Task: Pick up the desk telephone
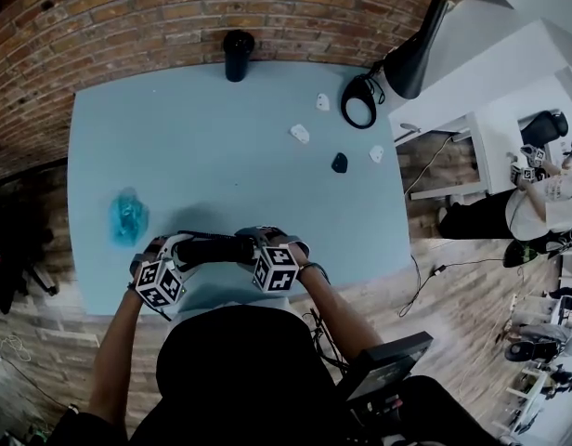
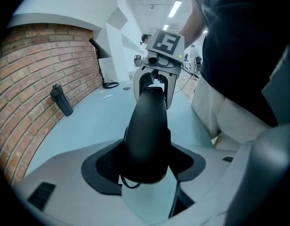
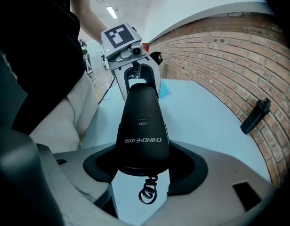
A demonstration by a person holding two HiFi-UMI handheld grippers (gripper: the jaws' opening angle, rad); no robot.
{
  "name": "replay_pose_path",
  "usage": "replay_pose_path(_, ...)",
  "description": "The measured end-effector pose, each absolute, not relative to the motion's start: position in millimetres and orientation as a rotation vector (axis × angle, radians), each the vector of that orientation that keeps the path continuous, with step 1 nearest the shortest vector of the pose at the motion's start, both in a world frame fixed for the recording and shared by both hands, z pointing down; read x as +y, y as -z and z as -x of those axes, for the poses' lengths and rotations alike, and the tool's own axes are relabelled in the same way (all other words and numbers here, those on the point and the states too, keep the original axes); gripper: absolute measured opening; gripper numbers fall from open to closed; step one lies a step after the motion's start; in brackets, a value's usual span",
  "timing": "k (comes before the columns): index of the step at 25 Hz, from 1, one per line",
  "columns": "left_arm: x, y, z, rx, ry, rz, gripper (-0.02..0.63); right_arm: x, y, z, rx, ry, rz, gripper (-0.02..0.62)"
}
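Your left tongs (image 2: pixel 145 168) and right tongs (image 3: pixel 144 168) are each clamped on one end of the black telephone handset (image 1: pixel 216 249) (coiled cord (image 3: pixel 147 192) dangles at the right end). It's over the surface's (image 1: pixel 230 147) near edge, probably lifted clear, though the head view is poor there.

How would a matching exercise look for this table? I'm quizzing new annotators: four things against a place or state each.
Things:
1. telephone handset
2. black bottle
3. blue translucent item
4. small black item

Places or states:
A. upright at the far edge of the table, by the brick wall
B. clamped at its two ends by the left gripper and the right gripper
C. alone on the table's left part
D. among the small white pieces, right of middle

Pairs: 1-B, 2-A, 3-C, 4-D
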State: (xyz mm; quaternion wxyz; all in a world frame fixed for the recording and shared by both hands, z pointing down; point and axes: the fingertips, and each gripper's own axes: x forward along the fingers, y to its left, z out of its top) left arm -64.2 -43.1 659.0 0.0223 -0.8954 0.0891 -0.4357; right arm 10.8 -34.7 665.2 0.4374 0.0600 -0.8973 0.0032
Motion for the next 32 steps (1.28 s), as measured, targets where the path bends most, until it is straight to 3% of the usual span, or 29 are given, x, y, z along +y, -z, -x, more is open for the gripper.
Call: replay_pose_path(32,-43.6,-492.5,69.9,0.306,0.767,2.884,0.293,-39.4,-496.9,5.9,-2.607,0.079,-0.118,0.291)
